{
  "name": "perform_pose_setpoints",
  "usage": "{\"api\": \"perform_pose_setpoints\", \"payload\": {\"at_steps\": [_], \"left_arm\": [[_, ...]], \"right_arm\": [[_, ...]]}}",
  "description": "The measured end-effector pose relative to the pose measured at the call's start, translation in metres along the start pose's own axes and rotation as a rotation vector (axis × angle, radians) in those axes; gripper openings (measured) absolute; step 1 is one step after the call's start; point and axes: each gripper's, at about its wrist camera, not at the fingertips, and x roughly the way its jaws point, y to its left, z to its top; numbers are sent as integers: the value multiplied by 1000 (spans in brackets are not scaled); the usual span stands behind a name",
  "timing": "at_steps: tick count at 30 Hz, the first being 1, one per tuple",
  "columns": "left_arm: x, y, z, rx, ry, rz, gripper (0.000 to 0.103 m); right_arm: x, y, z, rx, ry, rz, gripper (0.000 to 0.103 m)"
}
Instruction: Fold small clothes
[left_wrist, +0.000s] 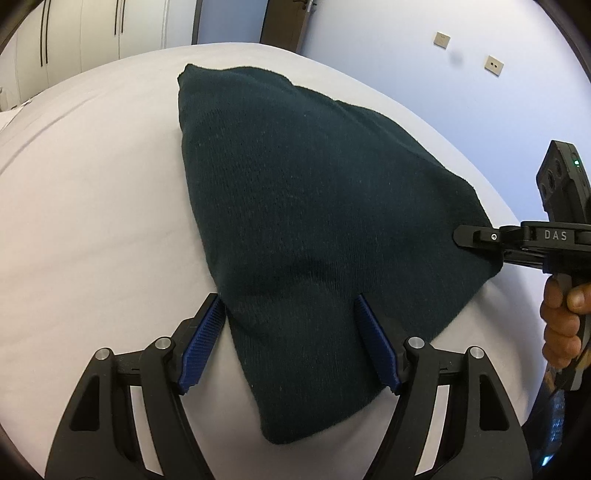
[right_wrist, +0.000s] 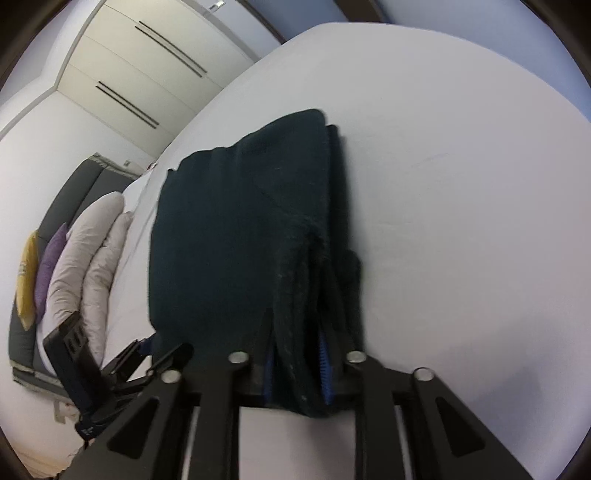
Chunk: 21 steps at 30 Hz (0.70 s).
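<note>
You're mid-fold: the dark knit garment (left_wrist: 306, 206) lies on the white bed (left_wrist: 92, 206), already doubled over. Your right gripper (right_wrist: 299, 369) has its jaws clamped on a bunched edge at the garment's 3 o'clock side. Your left gripper (left_wrist: 290, 347) straddles the near corner at 6 o'clock, jaws apart, nothing pinched yet.

Next, I'd judge, you need to close the left jaws on that corner, then carry both edges across towards 12 o'clock together.

Pillows (right_wrist: 88, 251) sit well off at 9 o'clock; nothing blocks the fold. Watch the thick layers slipping.
</note>
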Motion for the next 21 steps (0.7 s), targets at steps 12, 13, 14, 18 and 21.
{"api": "perform_pose_setpoints", "payload": {"at_steps": [12,13,14,18,21], "left_arm": [[-5,16,-12,10,1,-4,74],[-7,16,-11,7,-2,-8,74],[-14,19,-14,0,-8,-17,74],[-45,33,-6,-15,-106,14,74],[-52,47,24,-42,-162,33,74]], "right_arm": [[-6,-15,0,34,-13,23,14],[-10,-11,-1,36,-15,5,19],[-21,-6,0,40,-34,-29,23],[-46,17,4,-16,-141,-110,35],[-43,39,20,-46,-164,31,35]]}}
